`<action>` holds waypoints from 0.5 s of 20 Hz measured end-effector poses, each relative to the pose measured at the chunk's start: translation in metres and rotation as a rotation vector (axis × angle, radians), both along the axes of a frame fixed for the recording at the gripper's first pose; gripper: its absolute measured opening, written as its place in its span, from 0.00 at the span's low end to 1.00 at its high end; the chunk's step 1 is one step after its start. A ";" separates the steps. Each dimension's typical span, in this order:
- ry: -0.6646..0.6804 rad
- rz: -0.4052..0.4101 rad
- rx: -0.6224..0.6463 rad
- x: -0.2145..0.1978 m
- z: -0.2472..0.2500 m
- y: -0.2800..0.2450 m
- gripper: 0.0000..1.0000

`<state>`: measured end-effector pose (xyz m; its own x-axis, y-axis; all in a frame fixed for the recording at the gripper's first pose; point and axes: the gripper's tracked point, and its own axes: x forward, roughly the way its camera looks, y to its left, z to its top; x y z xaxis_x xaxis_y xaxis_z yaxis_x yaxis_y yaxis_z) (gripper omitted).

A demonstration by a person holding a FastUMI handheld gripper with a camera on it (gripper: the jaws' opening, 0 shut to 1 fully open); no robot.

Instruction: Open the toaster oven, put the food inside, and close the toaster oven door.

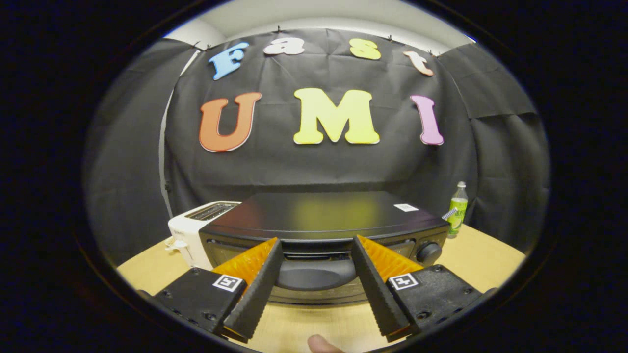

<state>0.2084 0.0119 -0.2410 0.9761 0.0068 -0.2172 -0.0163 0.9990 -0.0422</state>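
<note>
Straight ahead of the spread-apart gripper (316, 245) sits the toaster oven (321, 230), door closed, its handle (316, 274) framed between the fingers, likely lined up for pulling it open; no food seen yet

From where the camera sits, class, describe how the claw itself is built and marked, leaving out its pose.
The claw has two long wedge-shaped fingers with ribbed, toothed inner faces. Each finger is fixed to a black block with round screw heads, and each block carries a small square black-and-white tag. A person's fingertip shows just below the claw; no sleeve or cable can be seen.
</note>
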 end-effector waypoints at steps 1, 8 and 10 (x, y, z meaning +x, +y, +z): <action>-0.004 0.000 -0.003 -0.003 0.000 0.000 0.94; 0.104 0.033 -0.009 -0.041 -0.012 -0.001 0.94; 0.132 0.026 -0.026 -0.056 -0.019 -0.002 0.94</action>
<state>0.1522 0.0094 -0.2601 0.9388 0.0238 -0.3437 -0.0488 0.9967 -0.0643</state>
